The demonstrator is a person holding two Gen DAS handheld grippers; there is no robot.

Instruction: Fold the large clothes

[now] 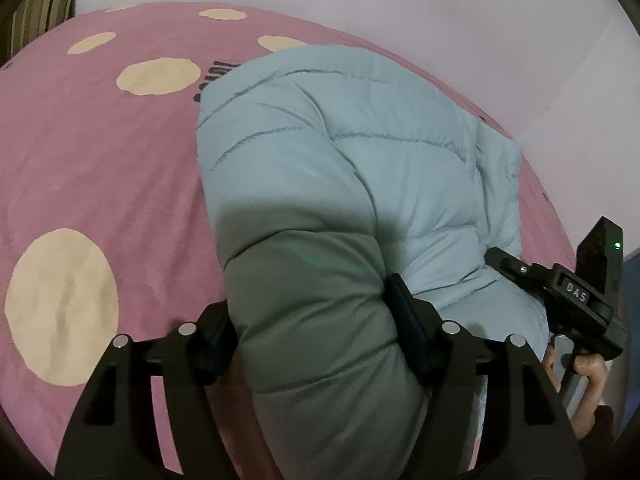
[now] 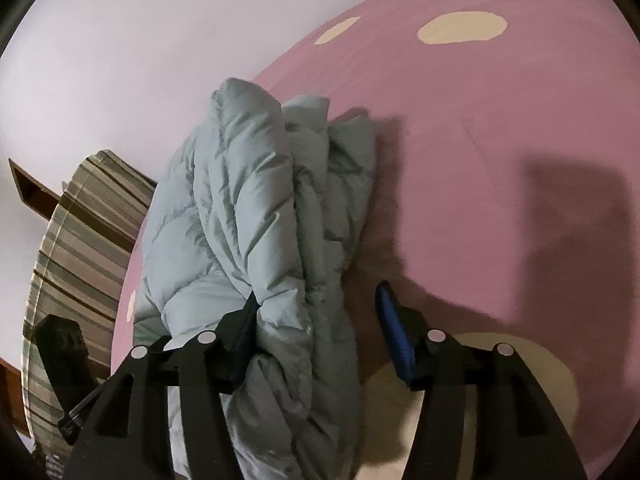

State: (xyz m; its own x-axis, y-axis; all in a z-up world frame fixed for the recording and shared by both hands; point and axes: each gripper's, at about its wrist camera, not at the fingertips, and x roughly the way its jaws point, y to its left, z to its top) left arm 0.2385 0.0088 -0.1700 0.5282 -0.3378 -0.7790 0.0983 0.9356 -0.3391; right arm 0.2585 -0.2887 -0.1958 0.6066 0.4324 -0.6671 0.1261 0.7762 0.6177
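**Puffer jacket bunched on the pink bed, both tools at its near end**

Left wrist view: near end of the pale blue quilted jacket (image 1: 344,184) cut off below the frame, lower part in shadow. Lies folded into a thick roll on the pink bedspread (image 1: 100,152) with cream spots, stretching from near to far, right of centre. Dark lettering on the spread half hidden by the far left edge of the jacket. Left tool (image 1: 316,328) spread wide, one finger pressed against each side of the padded roll, straddling and squeezing it. At far right, right tool (image 1: 516,276) seen side-on, tips buried in the jacket's edge; hand (image 1: 588,376) wrapped round its handle, partly cut off.

Right wrist view: jacket (image 2: 240,208) seen edge-on, layers stacked and crumpled, near end running out of frame between the fingers. Right tool (image 2: 316,320) wide apart, left finger sunk in the folds, blue-padded right finger (image 2: 394,340) clear of the cloth over the bedspread (image 2: 480,140). Striped fabric (image 2: 80,232) at left, nature unclear.
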